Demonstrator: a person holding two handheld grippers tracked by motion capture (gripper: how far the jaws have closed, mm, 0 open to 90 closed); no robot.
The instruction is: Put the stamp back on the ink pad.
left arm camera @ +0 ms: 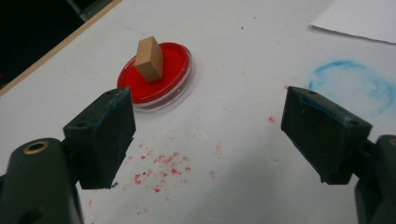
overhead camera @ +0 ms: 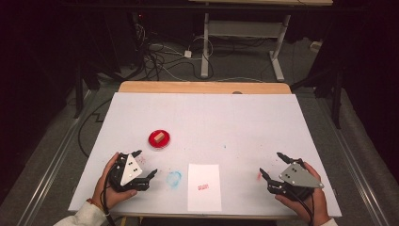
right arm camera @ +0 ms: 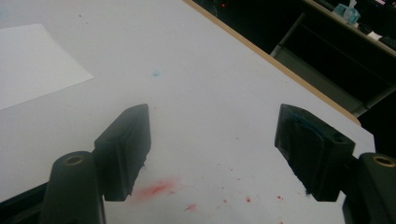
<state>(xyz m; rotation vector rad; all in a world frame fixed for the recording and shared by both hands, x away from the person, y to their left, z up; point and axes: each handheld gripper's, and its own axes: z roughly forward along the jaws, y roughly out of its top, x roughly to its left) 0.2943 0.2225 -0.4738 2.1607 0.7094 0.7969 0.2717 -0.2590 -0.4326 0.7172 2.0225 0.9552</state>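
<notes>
Two tools rest low over the white desk (overhead camera: 207, 117), one in each of the person's hands, and both stand with their jaws spread wide and nothing between them. The left tool (overhead camera: 146, 164) sits near the front left of the desk, its jaws aimed up toward a round red ink pad (overhead camera: 159, 139) lying just beyond it. That shallow dish holds one small wooden stamp block (overhead camera: 160, 136), standing on end on the red surface. The right tool (overhead camera: 274, 165) hovers near the front right edge, well apart from the pad, with bare desk ahead of its jaws.

Between the two tools lies one white sheet of paper (overhead camera: 204, 187), bearing a single small red stamp mark (overhead camera: 203, 187). Just left of the sheet is one blue ring-shaped smear (overhead camera: 174, 179) on the desk.

From the left gripper view the stamp block (left arm camera: 149, 59) shows plainly as a tan wedge-like piece tilted slightly on the ink pad (left arm camera: 173, 70), which has a clear rim around the red; red ink specks (left arm camera: 161, 170) scatter across the desk between the jaws, and the blue ring (left arm camera: 350, 86) lies off to the right. The right gripper view shows a red smudge (right arm camera: 156, 188) beside its left jaw, a corner of the paper (right arm camera: 37, 70), and one tiny blue dot (right arm camera: 156, 73) farther out.
</notes>
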